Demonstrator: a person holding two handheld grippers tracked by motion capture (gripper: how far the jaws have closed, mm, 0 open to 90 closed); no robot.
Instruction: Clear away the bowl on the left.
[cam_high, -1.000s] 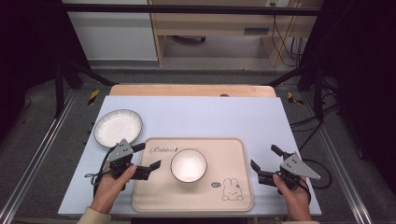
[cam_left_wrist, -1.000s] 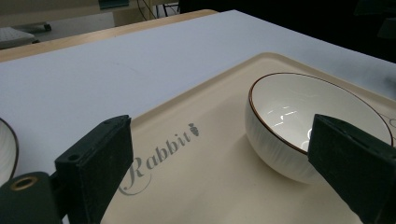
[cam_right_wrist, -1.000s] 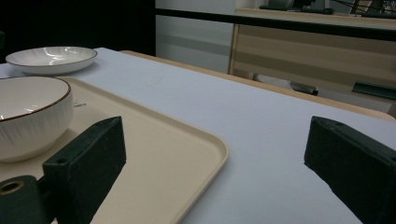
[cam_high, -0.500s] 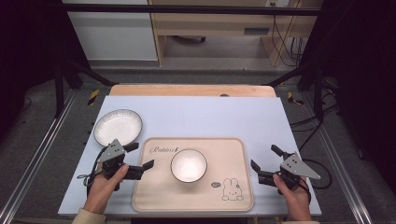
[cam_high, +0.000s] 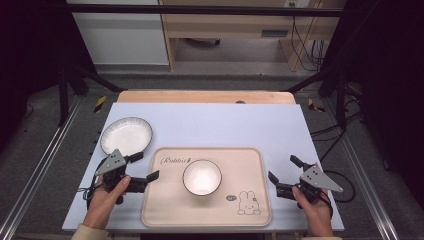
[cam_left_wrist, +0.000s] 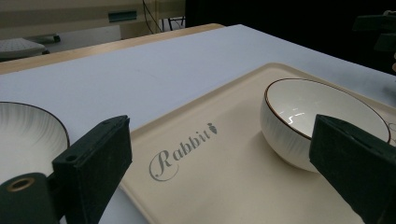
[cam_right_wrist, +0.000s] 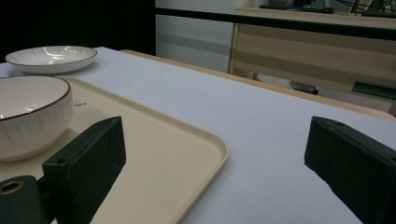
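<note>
White ribbed plate (cam_high: 126, 135) lies off the tray at far left; the left gripper (cam_high: 142, 167), jaws spread and empty, has drawn back leftward from the bowl (cam_high: 201, 176) to the tray's (cam_high: 165, 212) left edge. The bowl stands mid-tray, evidently just released. The right gripper (cam_high: 283, 170) stays released beside the tray's right edge.

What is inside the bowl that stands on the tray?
The bowl on the tray looks empty: its white inside shows only light reflections. In the left gripper view, the near wall hides part of its bottom.
</note>
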